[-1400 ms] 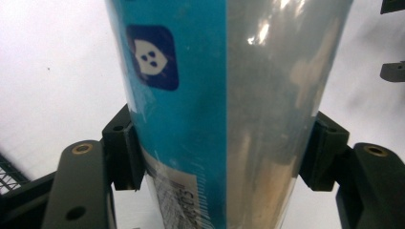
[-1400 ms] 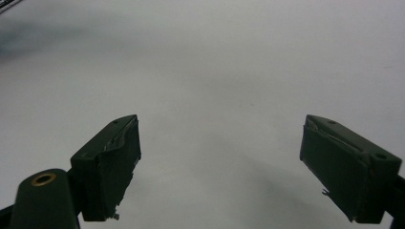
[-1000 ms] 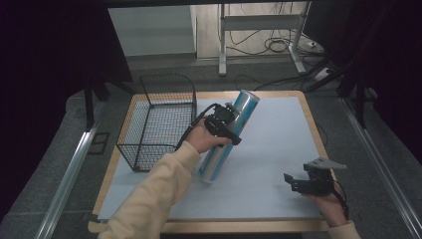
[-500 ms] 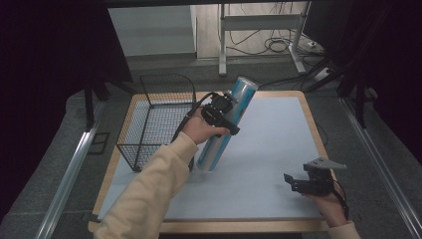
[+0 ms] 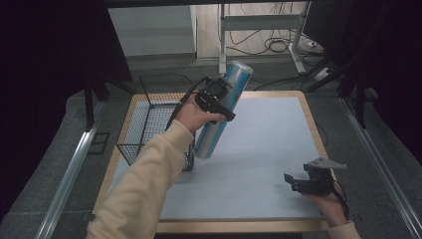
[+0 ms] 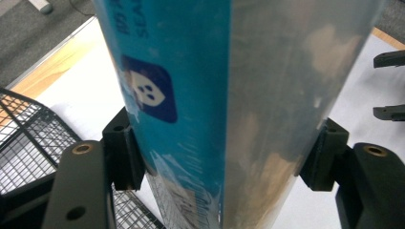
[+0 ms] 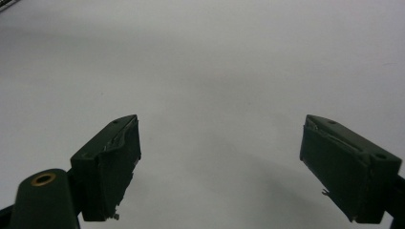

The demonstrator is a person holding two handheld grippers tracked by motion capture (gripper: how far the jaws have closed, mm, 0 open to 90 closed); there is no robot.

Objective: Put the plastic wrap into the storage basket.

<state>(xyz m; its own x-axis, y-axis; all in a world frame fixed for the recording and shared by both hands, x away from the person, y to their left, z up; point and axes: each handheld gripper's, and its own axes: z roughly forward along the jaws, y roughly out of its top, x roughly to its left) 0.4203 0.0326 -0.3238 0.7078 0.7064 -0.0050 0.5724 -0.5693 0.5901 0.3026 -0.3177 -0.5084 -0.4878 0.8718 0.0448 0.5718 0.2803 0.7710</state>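
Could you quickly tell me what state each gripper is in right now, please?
Left gripper: closed on the blue and silver tube, which it holds tilted above the table.
Right gripper: open, nothing between its jaws.

1. We have raised the left tongs [image 5: 222,102], which are clamped on the tube [image 5: 223,109], higher above the desk [image 5: 268,149] than a second ago.
2. The tube has gone from lying low and slanted over the desk to standing much steeper; its top now leans past the desk's far edge.
3. Its lower end has come off the desk sheet and now hangs just beside the basket [image 5: 149,124].
4. Our left forearm has swung toward the basket with it.
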